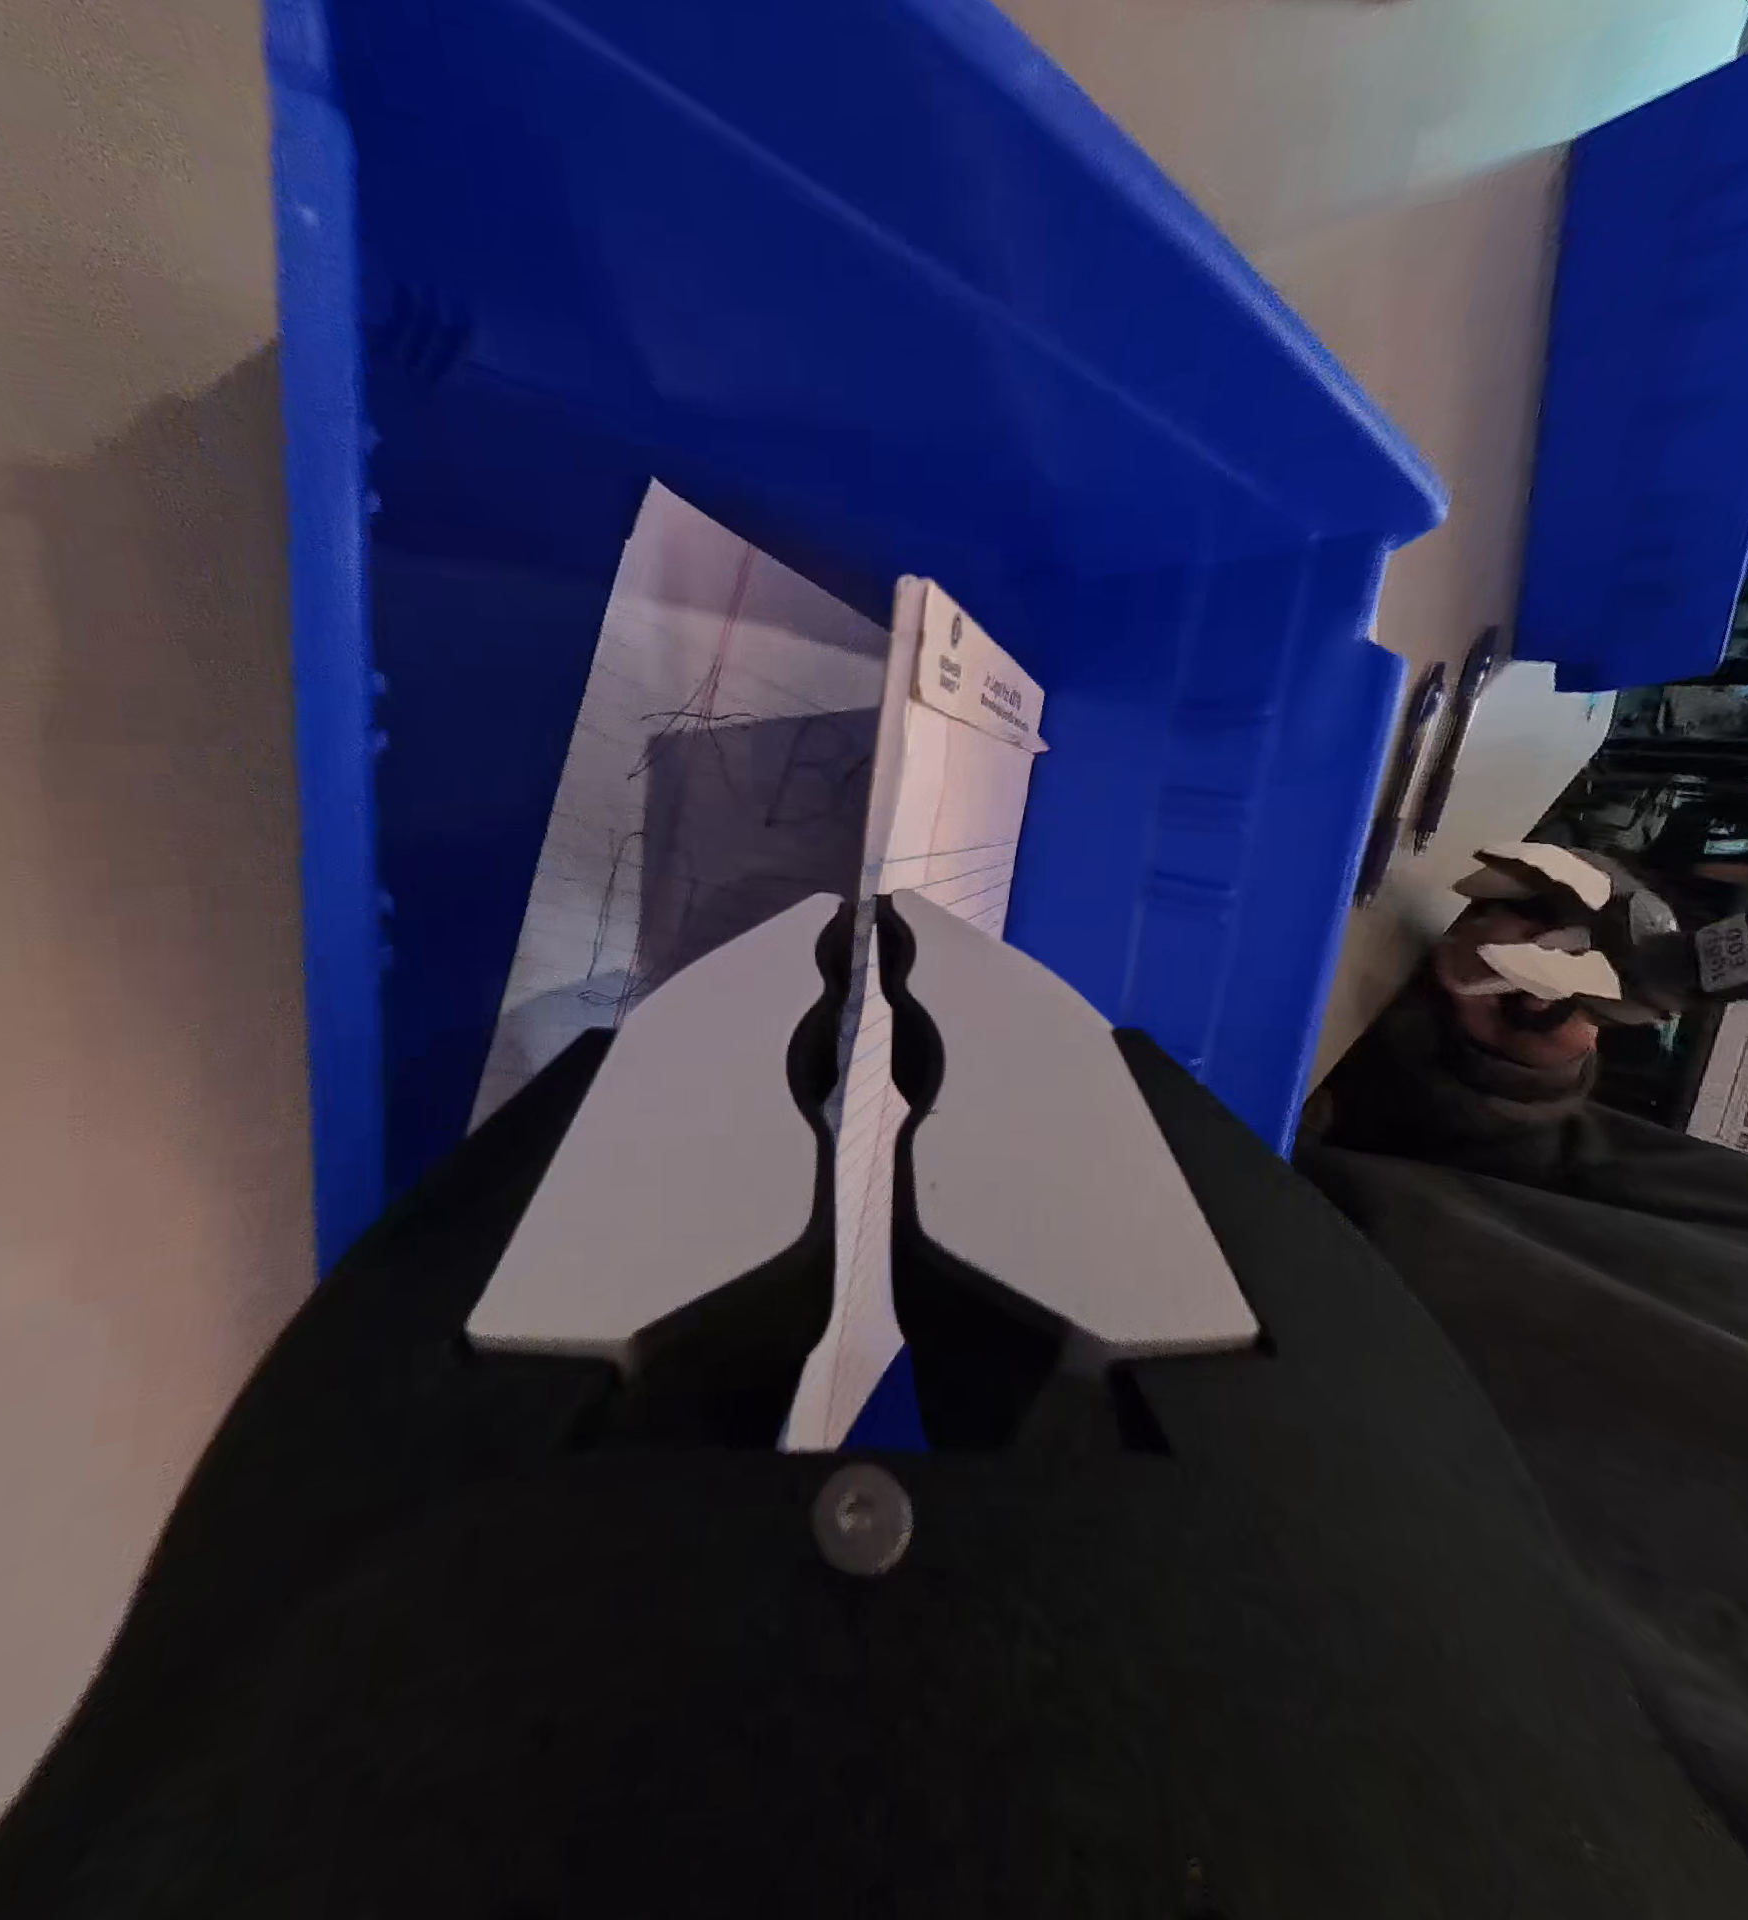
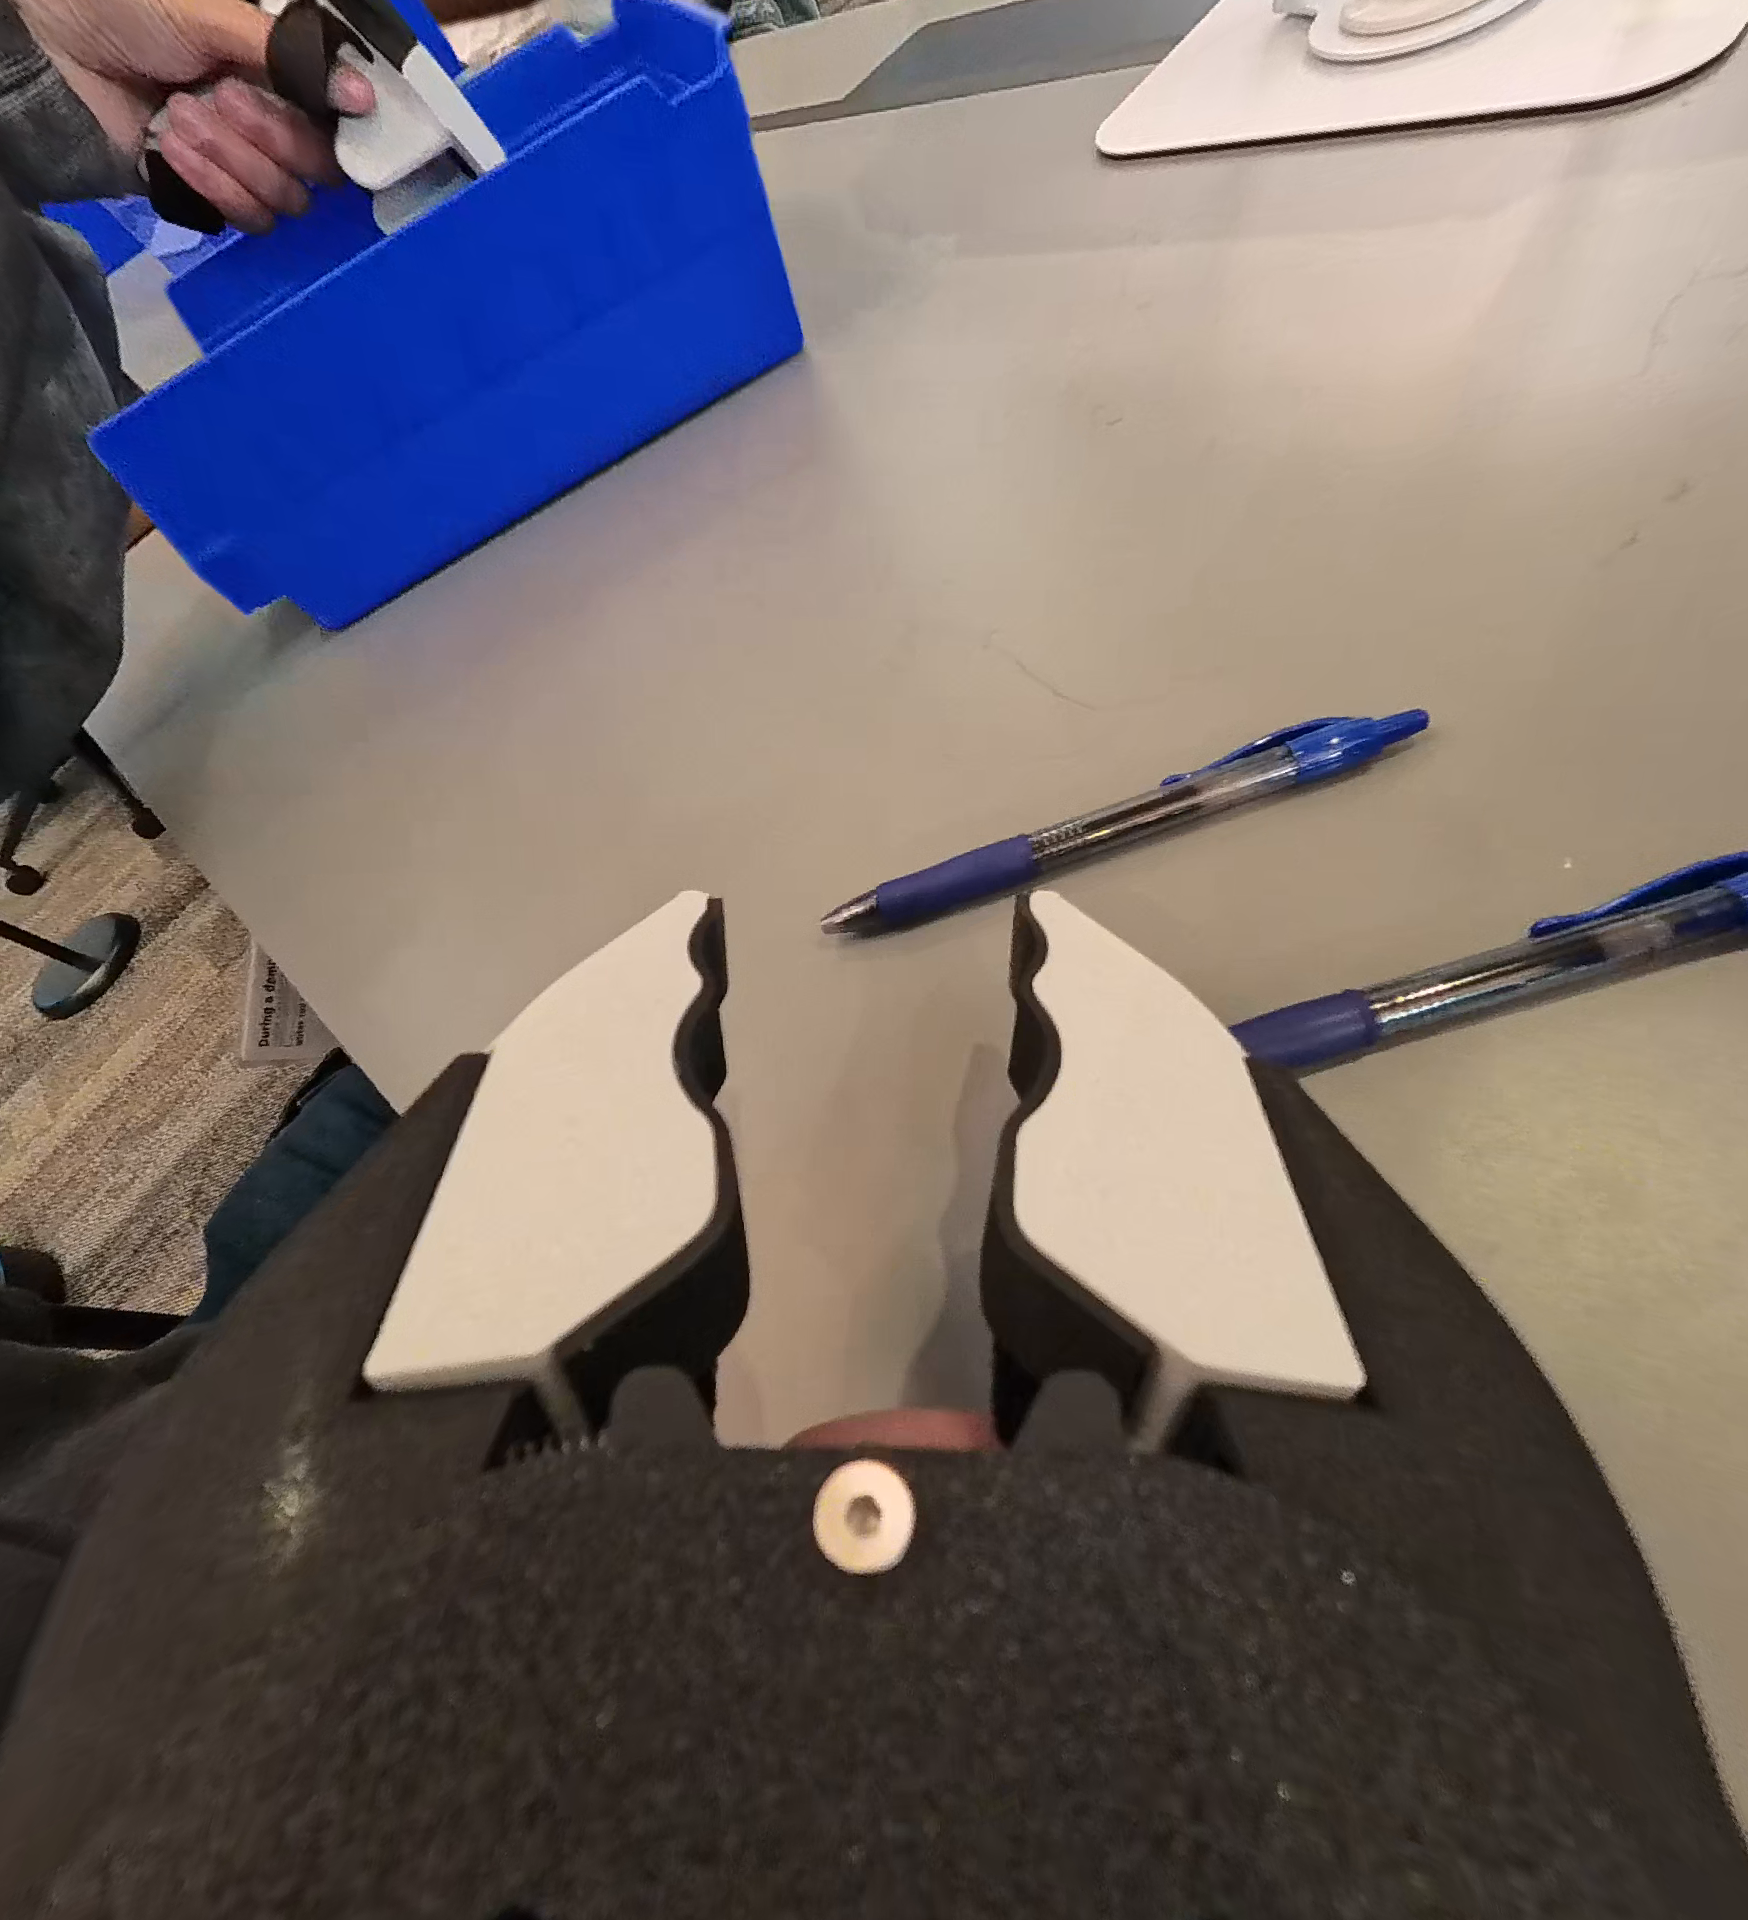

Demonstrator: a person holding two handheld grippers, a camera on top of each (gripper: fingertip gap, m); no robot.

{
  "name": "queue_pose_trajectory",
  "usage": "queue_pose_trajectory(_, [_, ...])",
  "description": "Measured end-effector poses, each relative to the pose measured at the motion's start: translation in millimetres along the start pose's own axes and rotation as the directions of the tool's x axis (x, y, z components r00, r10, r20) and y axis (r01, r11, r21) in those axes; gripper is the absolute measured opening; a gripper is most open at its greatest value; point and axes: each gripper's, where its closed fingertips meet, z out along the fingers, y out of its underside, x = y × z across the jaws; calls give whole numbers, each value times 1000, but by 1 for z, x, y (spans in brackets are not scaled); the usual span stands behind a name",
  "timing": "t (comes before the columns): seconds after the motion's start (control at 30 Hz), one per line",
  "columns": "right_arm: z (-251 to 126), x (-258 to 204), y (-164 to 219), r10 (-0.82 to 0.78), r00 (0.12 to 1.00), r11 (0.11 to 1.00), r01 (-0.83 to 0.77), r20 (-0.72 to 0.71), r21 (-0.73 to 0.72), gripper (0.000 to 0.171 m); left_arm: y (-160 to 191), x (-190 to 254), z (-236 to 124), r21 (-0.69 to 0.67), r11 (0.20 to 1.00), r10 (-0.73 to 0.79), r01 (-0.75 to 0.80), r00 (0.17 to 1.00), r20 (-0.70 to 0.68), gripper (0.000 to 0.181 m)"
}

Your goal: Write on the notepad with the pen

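Note:
My left gripper (image 1: 862, 912) is shut on the edge of a white lined notepad (image 1: 963, 790) and holds it on edge inside a blue plastic bin (image 1: 849, 343). A loose scribbled sheet (image 1: 662, 769) leans in the bin behind the pad. My right gripper (image 2: 868, 906) is open and empty, low over the grey table (image 2: 1265, 468). A blue pen (image 2: 1119, 826) lies just beyond its fingertips, tip toward me. A second blue pen (image 2: 1535, 961) lies to its right. The left gripper also shows far off in the right wrist view (image 2: 413, 125), reaching into the bin (image 2: 496, 343).
A white mat (image 2: 1389, 73) with a white object on it lies at the table's far right. A second blue bin (image 1: 1680, 395) shows at the upper right of the left wrist view. The table's left edge drops to carpet and chair legs (image 2: 70, 914). Spacing between my two grippers at the tips: around 45 cm. My left tips are about 45 cm from the blue pen (image 2: 1119, 826), my right tips only 6 cm. It is also in sight in the left wrist view (image 1: 1407, 782).

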Motion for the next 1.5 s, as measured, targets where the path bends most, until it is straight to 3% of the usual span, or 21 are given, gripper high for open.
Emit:
queue_pose_trajectory(0.1, [-1, -1, 0, 0, 1000, 1000, 0, 3, 0, 52, 4, 5, 6, -34, 999, 36, -35, 999, 11, 4])
queue_pose_trajectory(0.23, [-2, 0, -1, 4, 1000, 1000, -4, 6, 4, 52, 17, 32, 13, -125, 988, 73, -86, 992, -104, 13])
queue_pose_trajectory(0.37, [-2, 0, -2, 7, 1000, 1000, -7, 8, 7, 52, 31, 42, 25, -225, 956, 176, -186, 982, -65, 34])
queue_pose_trajectory(0.5, [-2, 0, -1, 4, 1000, 1000, -4, 8, 2, 52, 37, 37, 34, -302, 915, 287, -267, 958, 24, 4])
queue_pose_trajectory(0.73, [0, -2, -10, -12, 1000, 1000, 12, 22, 6, 52, 36, 51, 33, -304, 888, 373, -345, 927, 38, 0])
queue_pose_trajectory(1.0, [2, -13, -61, -187, 980, 982, 188, 69, -1, 52, 50, 58, 23, -305, 867, 442, -394, 891, 104, 1])
queue_pose_trajectory(1.13, [5, -10, -57, -165, 984, 986, 166, 64, -8, 52, 65, 43, 49, -420, 780, 589, -465, 771, 242, 83])
queue_pose_trajectory(1.2, [8, -12, -51, -140, 988, 990, 142, 66, -13, 52, 59, 32, 60, -447, 760, 634, -472, 689, 351, 96])
queue_pose_trajectory(1.33, [11, -15, -39, -110, 991, 993, 113, 70, -28, 52, 55, 28, 79, -474, 729, 680, -494, 607, 412, 114])
queue_pose_trajectory(1.5, [13, -16, -31, -74, 994, 996, 78, 82, -39, 52, 61, 25, 98, -516, 713, 687, -476, 622, 376, 123])
